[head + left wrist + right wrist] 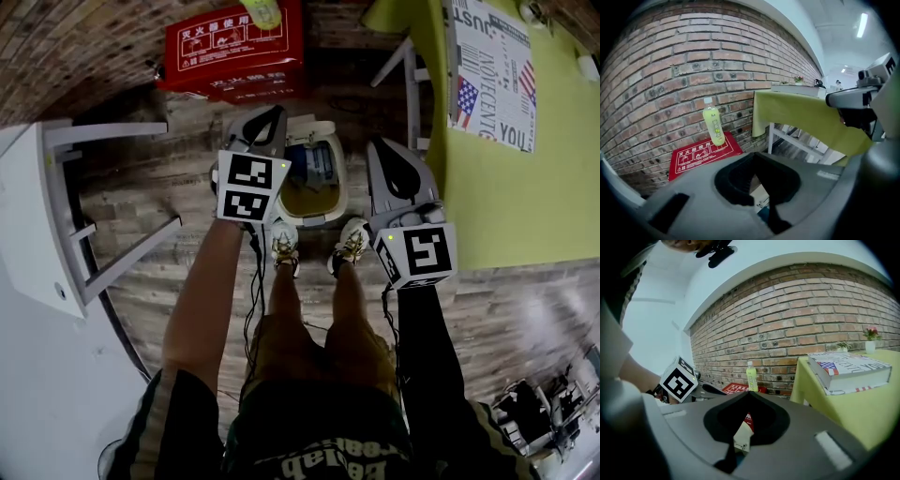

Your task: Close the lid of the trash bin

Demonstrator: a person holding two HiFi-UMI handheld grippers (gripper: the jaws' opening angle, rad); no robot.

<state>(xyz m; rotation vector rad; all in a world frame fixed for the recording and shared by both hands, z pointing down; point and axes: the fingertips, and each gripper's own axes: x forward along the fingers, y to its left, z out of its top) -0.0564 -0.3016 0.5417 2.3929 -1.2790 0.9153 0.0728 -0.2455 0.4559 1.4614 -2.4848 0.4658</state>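
As left gripper [269, 120], right gripper [378, 150] hover — bin [330, 214] open.

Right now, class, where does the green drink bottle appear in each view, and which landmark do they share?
Head view: green drink bottle at the top edge, left of centre, on the red box.
Left gripper view: bottle left of centre, upright, before the brick wall.
Right gripper view: bottle near the centre, small, before the same wall.
Shared landmark: the red box under it.
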